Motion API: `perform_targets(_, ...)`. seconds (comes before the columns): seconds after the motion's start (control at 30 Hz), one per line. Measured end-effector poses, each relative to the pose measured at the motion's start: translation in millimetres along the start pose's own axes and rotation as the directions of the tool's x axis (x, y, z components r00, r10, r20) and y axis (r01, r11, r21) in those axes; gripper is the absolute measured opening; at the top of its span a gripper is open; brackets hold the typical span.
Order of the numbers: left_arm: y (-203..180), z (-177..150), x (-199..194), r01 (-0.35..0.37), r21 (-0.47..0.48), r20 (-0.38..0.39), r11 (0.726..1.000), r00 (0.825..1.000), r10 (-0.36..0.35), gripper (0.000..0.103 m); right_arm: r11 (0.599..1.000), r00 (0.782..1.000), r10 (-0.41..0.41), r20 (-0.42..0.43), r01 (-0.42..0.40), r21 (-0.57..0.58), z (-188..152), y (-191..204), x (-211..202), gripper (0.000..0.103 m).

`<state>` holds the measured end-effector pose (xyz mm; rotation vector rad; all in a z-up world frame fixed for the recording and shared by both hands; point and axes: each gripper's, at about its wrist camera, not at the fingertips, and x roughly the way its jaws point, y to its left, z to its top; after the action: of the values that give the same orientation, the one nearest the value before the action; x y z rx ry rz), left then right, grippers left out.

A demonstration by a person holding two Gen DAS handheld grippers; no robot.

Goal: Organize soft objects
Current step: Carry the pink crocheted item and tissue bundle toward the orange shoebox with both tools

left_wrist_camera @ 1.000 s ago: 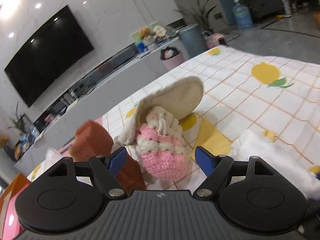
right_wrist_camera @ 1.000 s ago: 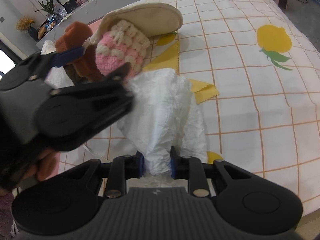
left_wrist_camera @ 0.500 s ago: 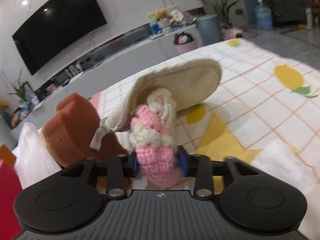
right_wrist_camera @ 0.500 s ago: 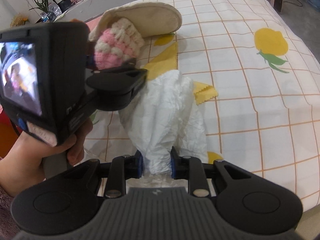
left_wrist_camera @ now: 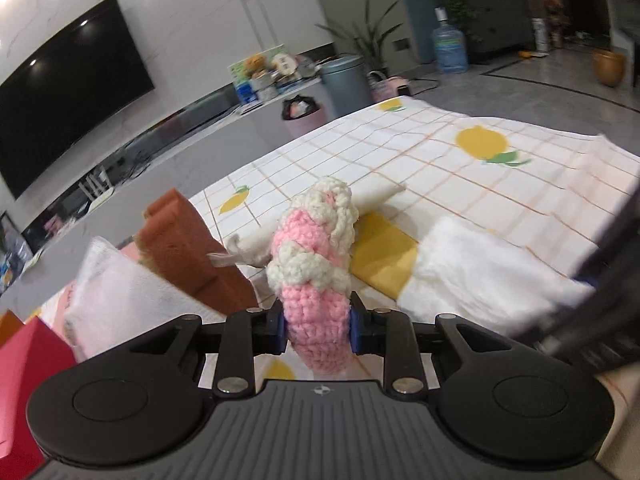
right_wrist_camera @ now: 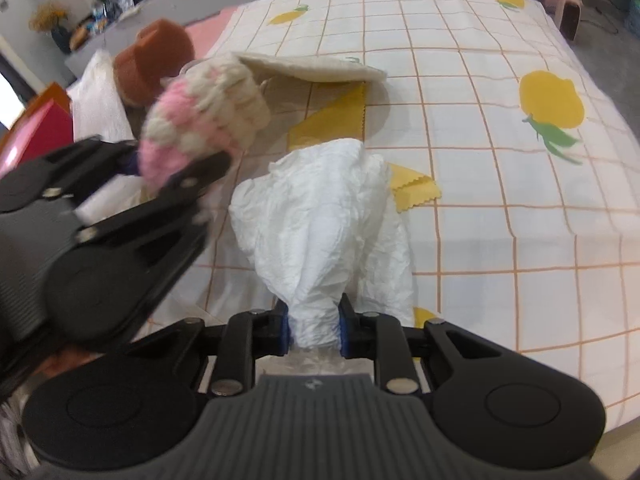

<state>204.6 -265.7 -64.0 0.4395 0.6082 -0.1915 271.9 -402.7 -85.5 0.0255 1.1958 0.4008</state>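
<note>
My left gripper [left_wrist_camera: 318,330] is shut on a pink and cream crocheted pouch [left_wrist_camera: 314,264] and holds it above the tablecloth; the pouch also shows in the right wrist view [right_wrist_camera: 200,120], at the upper left. My right gripper [right_wrist_camera: 313,330] is shut on a crumpled white tissue [right_wrist_camera: 320,220], which drapes forward onto the cloth. In the left wrist view the tissue [left_wrist_camera: 480,276] lies at the right. A cream insole [right_wrist_camera: 312,68] lies flat behind the pouch.
A brown sponge [left_wrist_camera: 188,252] and a white towel [left_wrist_camera: 120,300] sit at the left. A yellow cloth [right_wrist_camera: 332,120] lies under the tissue. A red box [left_wrist_camera: 24,368] stands at the far left. The checked lemon tablecloth [right_wrist_camera: 500,140] covers the table.
My left gripper closed on the crocheted pouch and lifted it off the insole, which dropped flat on the cloth. My right gripper has kept hold of the tissue.
</note>
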Motion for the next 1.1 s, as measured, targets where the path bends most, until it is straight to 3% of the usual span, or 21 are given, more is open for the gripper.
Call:
perform_targets(0.13, 0.1, -4.5, -26.7, -0.003, 0.026, 0.013, 1.000, 1.000, 0.002, 0.031, 0.999, 0.999, -0.037, 0.000, 0.037, -0.034, 0.7, 10.4, -6.7, 0.017)
perform_targets(0.43, -2.8, -11.9, -52.7, 0.012, 0.072, 0.011, 0.997, 1.000, -0.012, 0.031, 0.998, 0.998, -0.024, 0.063, 0.027, -0.049, -2.9, 19.0, -38.6, 0.016)
perform_targets(0.6, 1.1, -10.7, -55.6, 0.007, 0.043, 0.003, 0.999, 1.000, -0.007, 0.031, 0.999, 0.991, 0.019, 0.130, -0.013, -0.050, -3.9, 21.9, -65.7, 0.017)
perform_targets(0.73, -0.6, -8.8, -61.2, -0.024, 0.093, 0.028, 0.995, 0.999, 0.022, 0.031, 0.999, 0.976, 0.029, 0.216, -0.026, -0.020, 2.2, 16.5, -94.7, 0.017)
perform_targets(1.0, 12.7, 3.5, -80.9, -0.014, 0.046, 0.068, 0.999, 0.998, 0.010, 0.031, 0.996, 0.937, 0.070, 0.342, -0.085, 0.028, 4.6, 9.2, -128.0, 0.017)
perform_targets(1.1, 32.6, 6.8, -94.6, 0.061, -0.031, 0.037, 0.998, 0.998, -0.060, 0.031, 0.997, 0.933, 0.054, 0.356, -0.071, 0.035, 3.7, 12.3, -133.5, 0.017)
